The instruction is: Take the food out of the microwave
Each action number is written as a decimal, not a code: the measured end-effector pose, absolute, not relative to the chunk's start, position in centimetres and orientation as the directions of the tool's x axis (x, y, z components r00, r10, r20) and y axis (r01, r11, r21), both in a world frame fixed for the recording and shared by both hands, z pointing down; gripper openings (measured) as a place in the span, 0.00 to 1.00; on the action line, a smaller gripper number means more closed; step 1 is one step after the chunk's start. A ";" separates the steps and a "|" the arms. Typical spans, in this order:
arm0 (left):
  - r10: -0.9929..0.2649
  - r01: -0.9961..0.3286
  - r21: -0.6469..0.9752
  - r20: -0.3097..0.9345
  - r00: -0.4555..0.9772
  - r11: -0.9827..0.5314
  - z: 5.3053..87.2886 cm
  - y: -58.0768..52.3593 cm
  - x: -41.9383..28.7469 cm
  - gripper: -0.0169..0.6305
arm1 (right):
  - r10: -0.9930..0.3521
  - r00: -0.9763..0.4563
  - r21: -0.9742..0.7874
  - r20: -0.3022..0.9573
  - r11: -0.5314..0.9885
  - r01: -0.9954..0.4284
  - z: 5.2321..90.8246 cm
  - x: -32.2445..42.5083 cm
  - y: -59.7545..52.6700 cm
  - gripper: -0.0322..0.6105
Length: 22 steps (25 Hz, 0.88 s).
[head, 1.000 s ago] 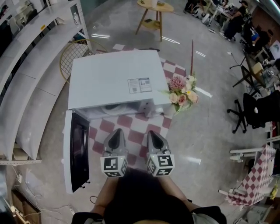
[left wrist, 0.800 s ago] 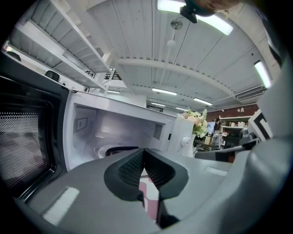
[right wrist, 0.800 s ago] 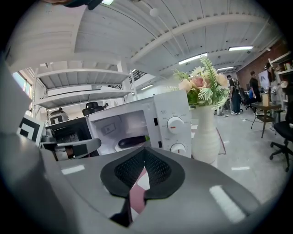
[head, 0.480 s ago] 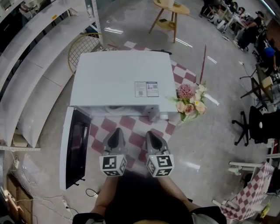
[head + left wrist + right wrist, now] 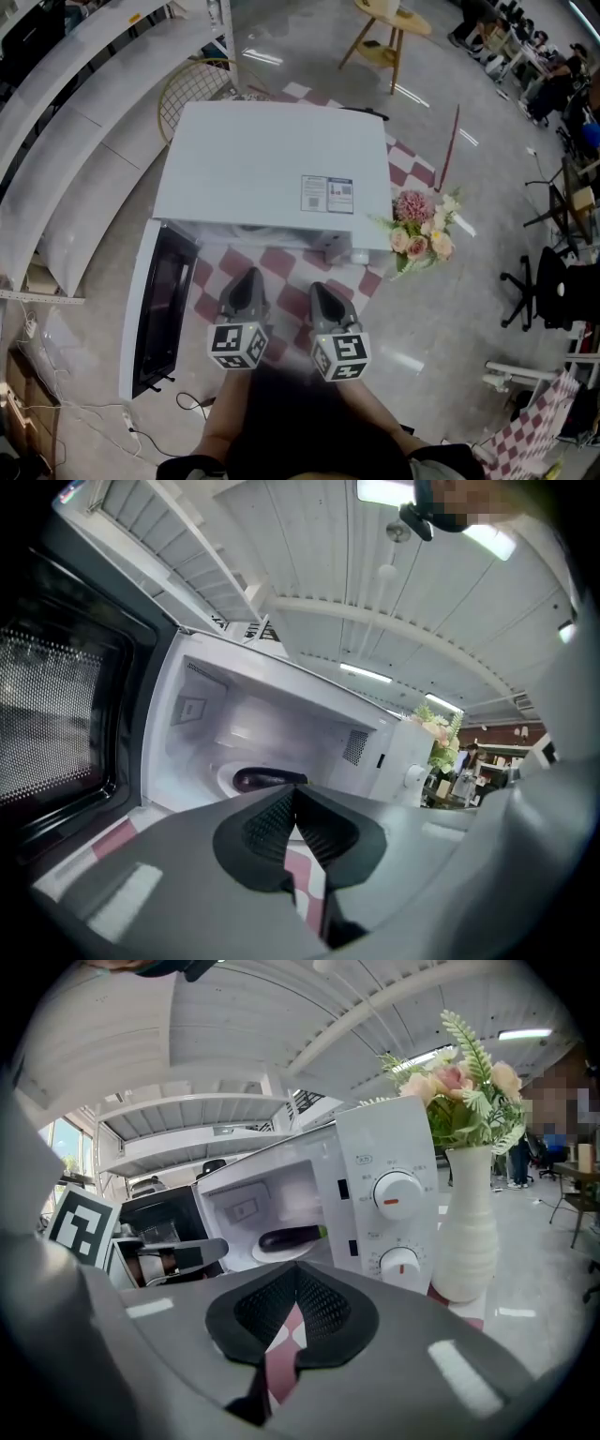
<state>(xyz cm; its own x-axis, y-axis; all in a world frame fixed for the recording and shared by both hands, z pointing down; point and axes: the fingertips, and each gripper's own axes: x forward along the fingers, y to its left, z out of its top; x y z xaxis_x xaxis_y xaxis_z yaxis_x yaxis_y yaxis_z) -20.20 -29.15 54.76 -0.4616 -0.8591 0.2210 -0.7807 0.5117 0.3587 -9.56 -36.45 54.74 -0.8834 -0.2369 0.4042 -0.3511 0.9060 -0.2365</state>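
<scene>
A white microwave (image 5: 272,169) stands on a red-and-white checked cloth (image 5: 277,267), its door (image 5: 155,309) swung open to the left. Inside, a dark purple eggplant (image 5: 267,778) lies on a white plate (image 5: 228,780); the right gripper view shows the same eggplant (image 5: 291,1237) and plate (image 5: 281,1252). My left gripper (image 5: 246,278) hovers just in front of the opening, jaws shut and empty (image 5: 293,794). My right gripper (image 5: 319,289) is beside it, in front of the control panel (image 5: 394,1208), its jaws closed with nothing between them (image 5: 296,1269).
A white vase of pink flowers (image 5: 417,230) stands close to the microwave's right front corner. White shelving runs along the left. Behind the microwave are a round wire frame (image 5: 192,94) and a wooden stool (image 5: 389,28). An office chair (image 5: 544,281) sits far right.
Both grippers have edged forward toward the microwave's front and sunk a little, still shut. The head view has shifted, so the microwave now sits further right in the picture.
</scene>
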 end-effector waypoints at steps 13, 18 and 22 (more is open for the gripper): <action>-0.872 -0.537 0.713 0.226 -0.434 0.452 57.9 -29.6 -22.2 0.04 | -0.238 -0.880 -0.232 0.412 0.906 -0.353 55.0 -9.0 -36.9 0.05; -0.872 -0.490 0.742 0.265 -0.411 0.457 58.9 -29.9 -22.7 0.04 | -0.237 -0.878 -0.228 0.417 0.907 -0.353 55.2 -8.8 -36.8 0.05; -0.902 -0.366 0.859 0.217 -0.372 0.358 59.9 -30.7 -22.8 0.04 | -0.235 -0.875 -0.224 0.422 0.908 -0.353 55.4 -8.7 -36.8 0.05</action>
